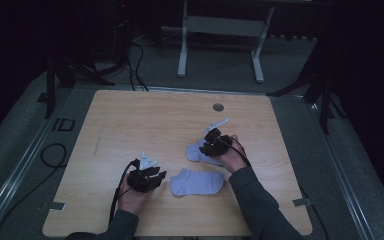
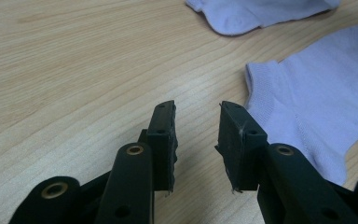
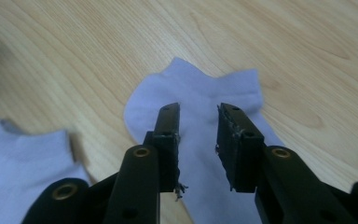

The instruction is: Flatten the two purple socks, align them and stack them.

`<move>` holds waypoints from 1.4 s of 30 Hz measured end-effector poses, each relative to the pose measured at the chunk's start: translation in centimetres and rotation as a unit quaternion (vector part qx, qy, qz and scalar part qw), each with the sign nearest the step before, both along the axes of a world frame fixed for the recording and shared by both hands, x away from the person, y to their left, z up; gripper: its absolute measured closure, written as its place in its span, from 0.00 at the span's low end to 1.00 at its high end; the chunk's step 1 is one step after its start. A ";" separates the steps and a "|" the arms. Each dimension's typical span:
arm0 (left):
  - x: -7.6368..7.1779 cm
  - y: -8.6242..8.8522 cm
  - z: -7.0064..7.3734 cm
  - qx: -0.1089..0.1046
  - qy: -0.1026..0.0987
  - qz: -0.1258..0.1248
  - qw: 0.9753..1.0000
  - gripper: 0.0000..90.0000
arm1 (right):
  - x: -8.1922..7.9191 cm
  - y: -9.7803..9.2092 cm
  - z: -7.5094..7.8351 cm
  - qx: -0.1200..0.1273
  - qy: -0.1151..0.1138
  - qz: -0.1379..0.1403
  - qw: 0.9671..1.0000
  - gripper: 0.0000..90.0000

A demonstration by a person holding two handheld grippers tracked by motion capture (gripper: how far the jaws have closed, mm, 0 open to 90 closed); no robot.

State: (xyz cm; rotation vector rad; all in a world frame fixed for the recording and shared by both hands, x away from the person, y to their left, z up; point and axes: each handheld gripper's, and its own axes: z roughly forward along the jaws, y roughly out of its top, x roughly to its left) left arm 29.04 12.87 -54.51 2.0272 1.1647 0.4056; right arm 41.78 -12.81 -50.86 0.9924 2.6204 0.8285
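The table (image 1: 130, 120) is pale wood, or a wood-look top, with a fine straight grain and a smooth, faintly satin face. Both socks – the near sock (image 1: 196, 182) and the far sock (image 1: 196, 151) – are soft lilac knit cloth, matt, finely ribbed at the cuff. The left gripper (image 2: 196, 135) and right gripper (image 3: 197, 135) look like matt black plastic with brass-coloured rivets; their pads (image 2: 168, 140) are rough-edged, a little frayed, with lint clinging – the floor (image 1: 20, 135) is dull grey carpet
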 end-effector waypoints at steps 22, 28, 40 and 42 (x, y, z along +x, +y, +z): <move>-0.1 -0.2 -0.1 0.002 0.002 -0.005 1.000 0.74 | 2.1 1.3 -2.8 -0.043 0.033 -0.011 0.998 0.94; 0.0 -0.3 -0.2 0.001 0.003 -0.006 1.000 0.74 | 2.3 1.0 -2.9 -0.026 0.044 -0.023 0.998 0.96; 0.0 -0.2 -0.1 -0.001 0.003 -0.003 1.000 0.74 | 1.2 -1.1 0.2 0.022 0.020 -0.026 0.999 0.96; 0.0 -0.2 -0.1 -0.001 0.003 -0.002 1.000 0.74 | 0.9 -1.6 1.1 0.036 0.014 -0.027 0.999 0.97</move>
